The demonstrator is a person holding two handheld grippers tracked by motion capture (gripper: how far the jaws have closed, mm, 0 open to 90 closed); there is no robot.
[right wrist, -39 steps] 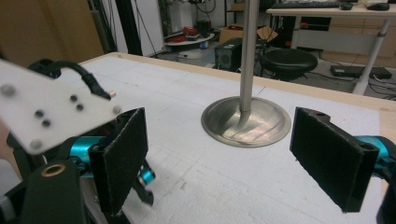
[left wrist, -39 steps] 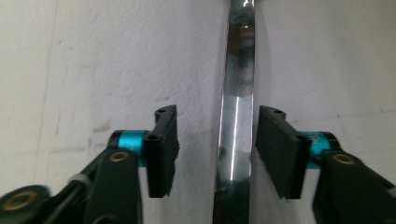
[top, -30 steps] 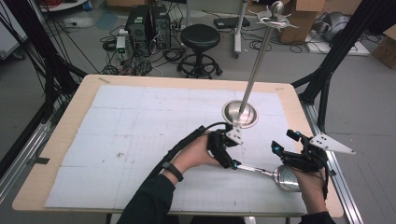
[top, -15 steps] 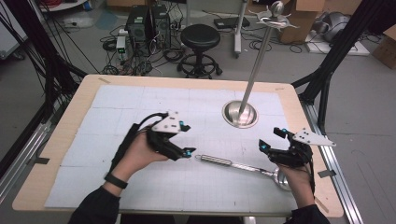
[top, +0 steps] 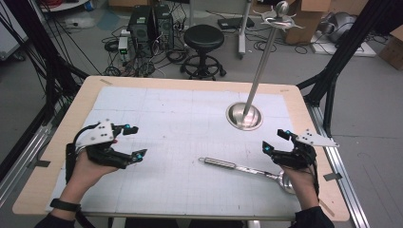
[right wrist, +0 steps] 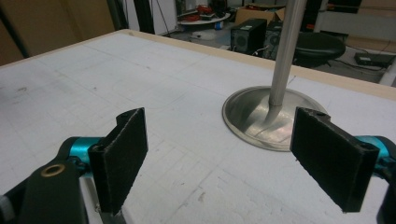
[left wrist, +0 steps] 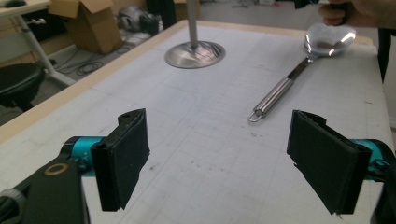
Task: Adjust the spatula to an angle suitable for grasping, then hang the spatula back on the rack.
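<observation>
We find the long polished steel ladle [top: 242, 167] lying just before the round steel stand base [top: 244, 116], rigid and slippery, best gripped at its cylindrical handle; both grippers [top: 135, 141] [top: 275, 141] stand spread, empty.

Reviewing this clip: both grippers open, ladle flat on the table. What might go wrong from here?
1. The ladle has its bowl under the right gripper; lowering that hand may knock it.
2. Its smooth round handle could slip or roll in a grasp.
3. The tall stand rises close by; a swung ladle might strike its pole.
</observation>
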